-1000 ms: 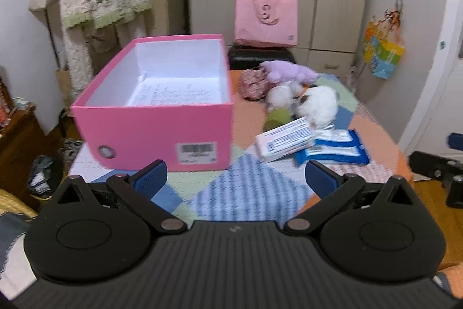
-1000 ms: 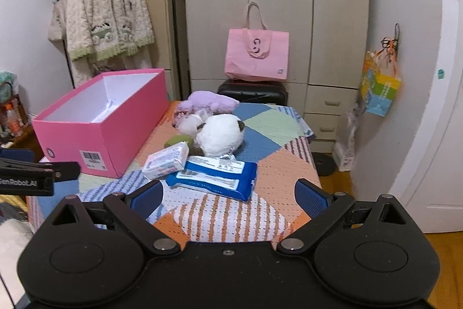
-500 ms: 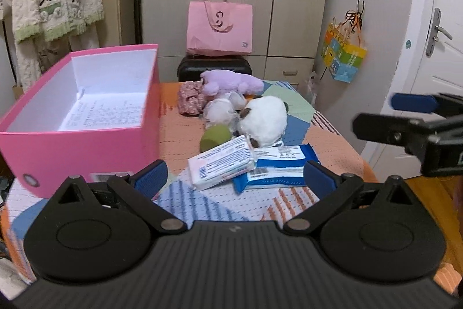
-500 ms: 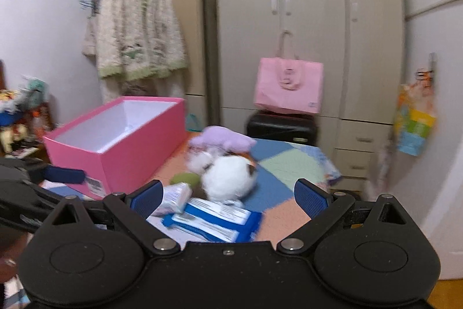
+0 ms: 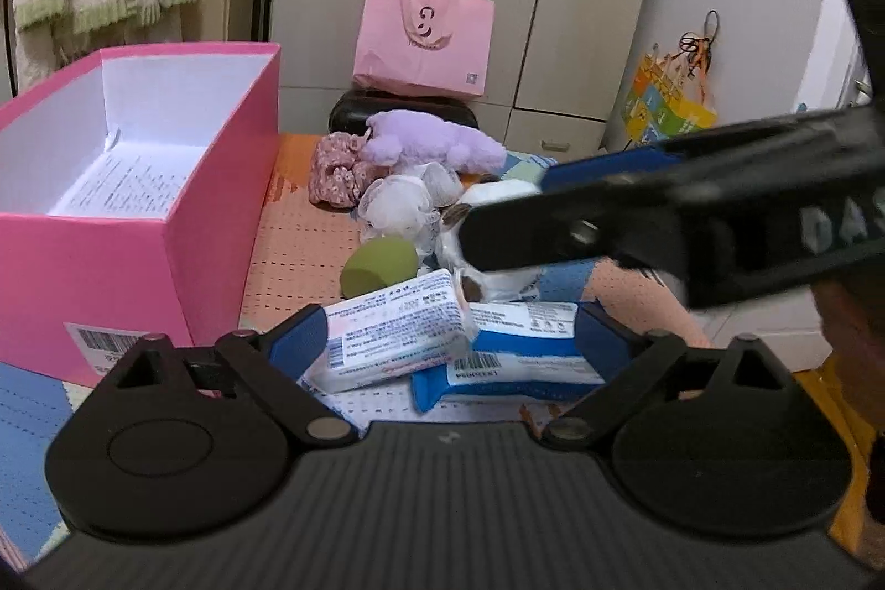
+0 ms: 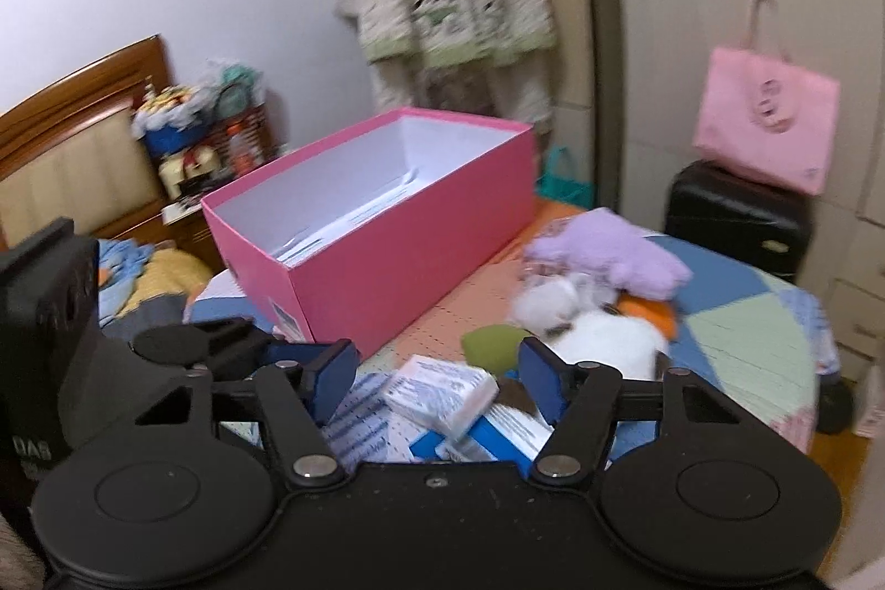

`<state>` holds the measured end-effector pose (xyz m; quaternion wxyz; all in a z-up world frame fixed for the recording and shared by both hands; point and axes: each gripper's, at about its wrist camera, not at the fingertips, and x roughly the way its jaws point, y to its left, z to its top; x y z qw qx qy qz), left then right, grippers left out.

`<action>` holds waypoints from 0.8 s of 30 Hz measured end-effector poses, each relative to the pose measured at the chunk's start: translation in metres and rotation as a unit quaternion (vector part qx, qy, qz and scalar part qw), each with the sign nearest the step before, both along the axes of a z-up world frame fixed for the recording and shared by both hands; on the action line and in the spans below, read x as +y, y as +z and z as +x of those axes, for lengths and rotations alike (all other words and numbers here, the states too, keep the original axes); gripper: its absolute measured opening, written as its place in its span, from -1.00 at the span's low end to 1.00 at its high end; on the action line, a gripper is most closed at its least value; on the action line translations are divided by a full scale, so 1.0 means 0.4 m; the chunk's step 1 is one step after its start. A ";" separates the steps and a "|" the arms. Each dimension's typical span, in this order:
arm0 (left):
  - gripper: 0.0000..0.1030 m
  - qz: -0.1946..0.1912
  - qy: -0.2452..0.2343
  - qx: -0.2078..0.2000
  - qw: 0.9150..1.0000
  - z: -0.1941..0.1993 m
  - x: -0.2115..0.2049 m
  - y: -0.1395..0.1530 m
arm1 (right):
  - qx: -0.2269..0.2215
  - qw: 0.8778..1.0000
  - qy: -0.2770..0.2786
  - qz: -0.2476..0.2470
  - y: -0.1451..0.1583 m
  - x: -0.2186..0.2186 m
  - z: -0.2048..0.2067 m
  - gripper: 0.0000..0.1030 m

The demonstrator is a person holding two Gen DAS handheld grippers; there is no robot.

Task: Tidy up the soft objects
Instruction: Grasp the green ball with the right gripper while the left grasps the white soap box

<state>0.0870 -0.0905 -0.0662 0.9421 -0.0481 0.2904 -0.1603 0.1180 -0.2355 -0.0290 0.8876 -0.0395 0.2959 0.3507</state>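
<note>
**Both tongs released above the tissue packs**

I hold the left gripper [image 5: 449, 341] low over the near edge of the table [image 5: 310, 252]. Its jaws stand wide, have just been closing slightly, and grasp nothing; in the left wrist view the white tissue pack [image 5: 395, 335] and the blue wipes pack [image 5: 525, 358] appear between the pads, with no pad pressing on either.

The right gripper [image 6: 437, 382] has just been closing to roughly half width. It remains released: the white tissue pack [image 6: 442, 393] shows in the gap, untouched.

The soft objects lie in a cluster at centre table: green ball [image 5: 379, 266], white plush [image 5: 401, 208], purple plush [image 5: 431, 142], floral pouch [image 5: 337, 172]. The pink box [image 5: 138, 214] stands open at the left, just beside the cluster, holding only a printed sheet
</note>
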 end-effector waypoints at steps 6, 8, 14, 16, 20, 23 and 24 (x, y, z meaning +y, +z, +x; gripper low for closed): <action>0.80 -0.005 0.027 0.046 0.999 0.054 0.012 -0.014 | 0.059 0.998 0.032 -0.008 -0.025 0.041 0.111 0.17; 0.80 -0.009 0.035 0.072 0.997 0.072 0.021 -0.019 | 0.079 0.996 0.033 -0.021 -0.042 0.053 0.145 0.15; 0.80 -0.037 0.043 0.118 0.991 0.117 0.040 -0.044 | 0.120 0.990 0.030 -0.071 -0.076 0.100 0.214 0.12; 0.80 -0.044 0.044 0.128 0.990 0.129 0.043 -0.050 | 0.129 0.988 0.024 -0.086 -0.086 0.108 0.231 0.12; 0.83 -0.070 0.053 0.168 0.982 0.147 0.056 -0.062 | 0.143 0.983 0.021 -0.110 -0.106 0.123 0.262 0.11; 0.85 -0.073 0.056 0.167 0.982 0.153 0.055 -0.065 | 0.145 0.981 0.025 -0.130 -0.117 0.138 0.268 0.07; 0.85 -0.073 0.057 0.168 0.981 0.157 0.055 -0.068 | 0.145 0.980 0.028 -0.134 -0.119 0.142 0.268 0.07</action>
